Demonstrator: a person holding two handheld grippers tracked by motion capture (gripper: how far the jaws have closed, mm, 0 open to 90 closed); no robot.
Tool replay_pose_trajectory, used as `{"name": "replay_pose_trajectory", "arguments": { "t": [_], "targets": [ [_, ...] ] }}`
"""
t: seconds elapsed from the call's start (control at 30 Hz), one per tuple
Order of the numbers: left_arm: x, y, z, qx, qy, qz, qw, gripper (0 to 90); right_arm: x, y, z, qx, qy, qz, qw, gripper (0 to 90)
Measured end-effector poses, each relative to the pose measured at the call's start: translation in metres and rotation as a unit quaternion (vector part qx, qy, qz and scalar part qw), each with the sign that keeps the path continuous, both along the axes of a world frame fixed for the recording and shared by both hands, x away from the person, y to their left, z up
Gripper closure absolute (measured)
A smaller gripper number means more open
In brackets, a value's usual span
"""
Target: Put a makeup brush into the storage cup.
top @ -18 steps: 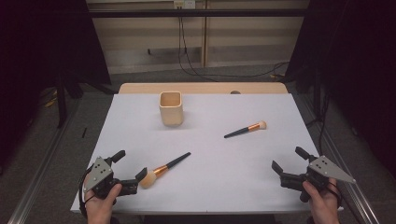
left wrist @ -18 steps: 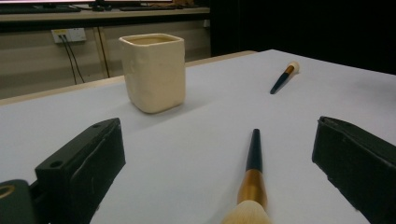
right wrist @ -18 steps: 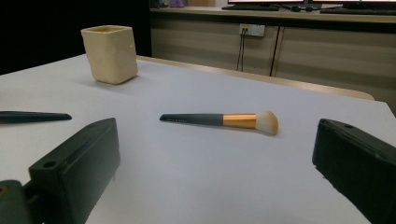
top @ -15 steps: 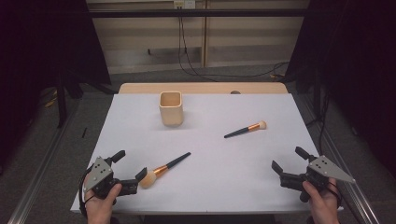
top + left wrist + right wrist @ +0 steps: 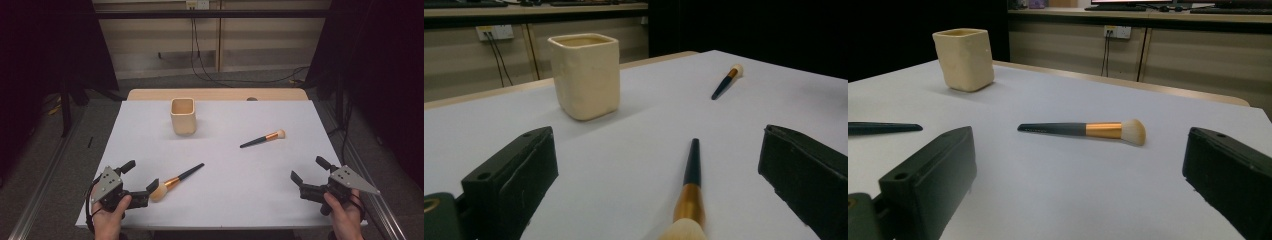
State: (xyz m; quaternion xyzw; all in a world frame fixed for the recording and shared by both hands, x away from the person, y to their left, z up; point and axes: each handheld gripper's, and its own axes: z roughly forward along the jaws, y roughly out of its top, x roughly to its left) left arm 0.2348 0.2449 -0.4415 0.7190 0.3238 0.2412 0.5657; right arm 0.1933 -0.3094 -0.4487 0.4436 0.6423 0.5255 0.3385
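High view: at the near left corner of the white bench (image 5: pixel 225 200) the left hand-held gripper (image 5: pixel 141 179) lies low in the person's hand, released, jaws spread wide with nothing pinched. Just beside its right jaw lies the near brush (image 5: pixel 176 181), pale bristle head towards the gripper, gold ferrule behind it and dark handle running up and to the right. In the left gripper view this brush (image 5: pixel 690 192) lies between the two black jaws without touching either, its tip pointing away.

Further back, left of centre, stands the cream square cup (image 5: pixel 182 116), upright, well apart from both brushes.

Right of centre lies the far brush (image 5: pixel 263 139), flat on the bench, bristle head to the right and dark handle to the lower left. In the right gripper view it (image 5: pixel 1083 130) lies crosswise ahead of the jaws, apart from them.

At the near right corner the right hand-held gripper (image 5: pixel 310 171) is likewise released, jaws wide apart and holding nothing, aimed inward over the bench.
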Motion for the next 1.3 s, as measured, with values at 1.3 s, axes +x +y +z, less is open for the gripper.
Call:
{"name": "replay_pose_trajectory", "arguments": {
  "t": [1.3],
  "targets": [
    [0.062,-0.050,0.038,-0.021,0.020,-0.068,0.9973,0.6,0.007,0.005,-0.002,-0.006,0.000,0.012,0.9999,0.5]
  ]
}}
